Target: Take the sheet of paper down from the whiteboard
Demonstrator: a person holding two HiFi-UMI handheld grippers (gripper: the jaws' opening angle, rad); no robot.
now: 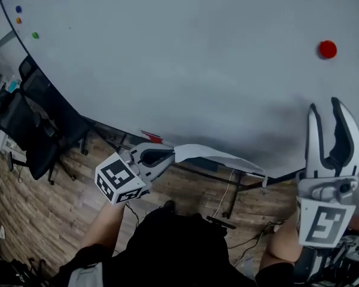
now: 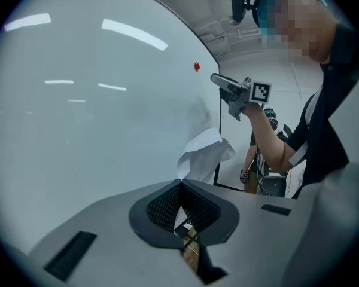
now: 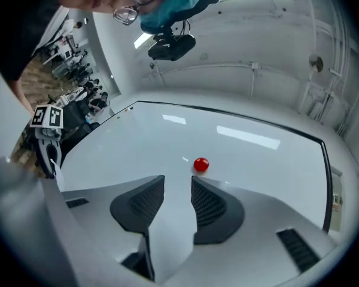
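Note:
The white sheet of paper [image 1: 218, 156] is off the whiteboard [image 1: 185, 58] and hangs free near the board's lower edge. My left gripper [image 1: 169, 155] is shut on one edge of it. In the left gripper view the jaws meet tightly [image 2: 180, 189] and the curled paper [image 2: 204, 153] sticks out beyond them. My right gripper [image 1: 328, 113] is at the right, pointing at the board with its jaws open and nothing between them. A red magnet [image 1: 328, 49] stays on the board above it. In the right gripper view that red magnet [image 3: 200, 164] lies just past the open gripper [image 3: 178, 190].
Small blue [image 1: 18, 9], orange and green [image 1: 35, 35] magnets sit at the board's top left. A red marker [image 1: 151, 137] lies on the board's ledge. Black office chairs [image 1: 30, 124] stand at the left on the wooden floor, and cables [image 1: 227, 199] trail below the board.

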